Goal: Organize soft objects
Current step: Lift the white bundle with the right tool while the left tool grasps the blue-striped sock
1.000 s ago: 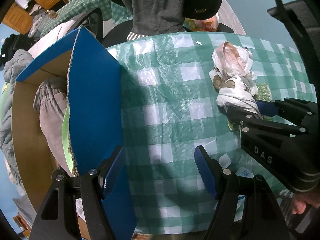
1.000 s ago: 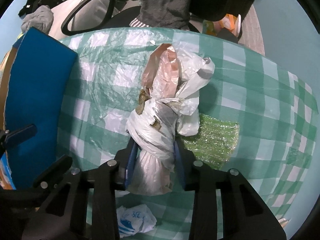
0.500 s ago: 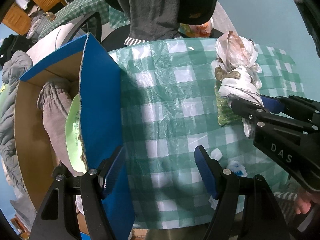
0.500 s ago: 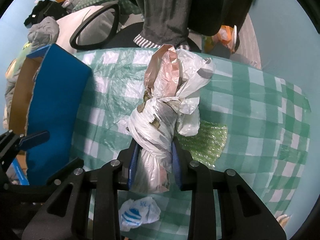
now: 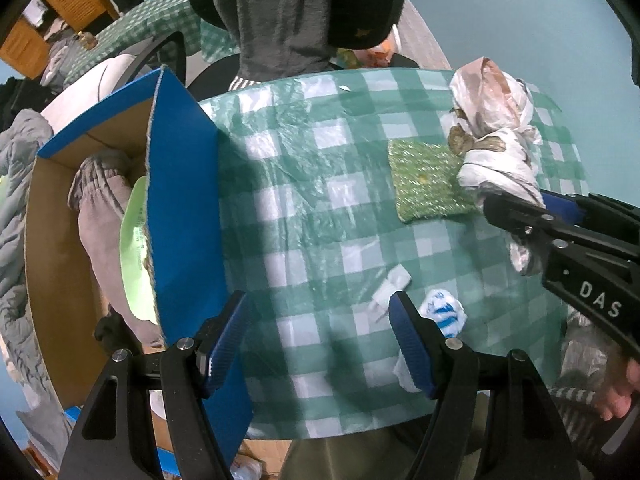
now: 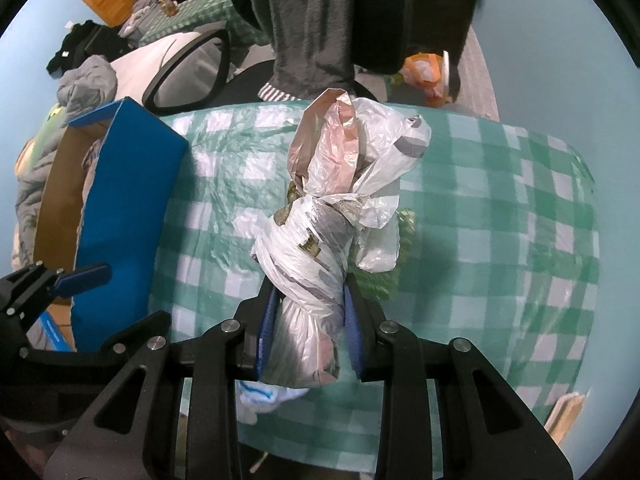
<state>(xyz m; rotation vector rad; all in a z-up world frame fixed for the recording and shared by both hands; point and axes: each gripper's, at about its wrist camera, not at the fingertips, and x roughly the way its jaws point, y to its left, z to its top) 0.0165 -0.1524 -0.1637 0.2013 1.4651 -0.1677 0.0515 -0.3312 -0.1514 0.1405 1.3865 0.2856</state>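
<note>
in right hand-held gripper (image 6: 308,320), one bag bundle (image 6: 320,240)

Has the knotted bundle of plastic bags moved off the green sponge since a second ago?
Yes. The right gripper, shut on the plastic bag bundle, has lifted it up and rightward; the green sponge, once mostly covered, now shows almost whole on the tablecloth.

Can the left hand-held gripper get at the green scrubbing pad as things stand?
Probably yes: the left hand-held gripper is open and empty, with only tablecloth before the green scrubbing pad. The bag bundle overlaps just its right edge.
</note>
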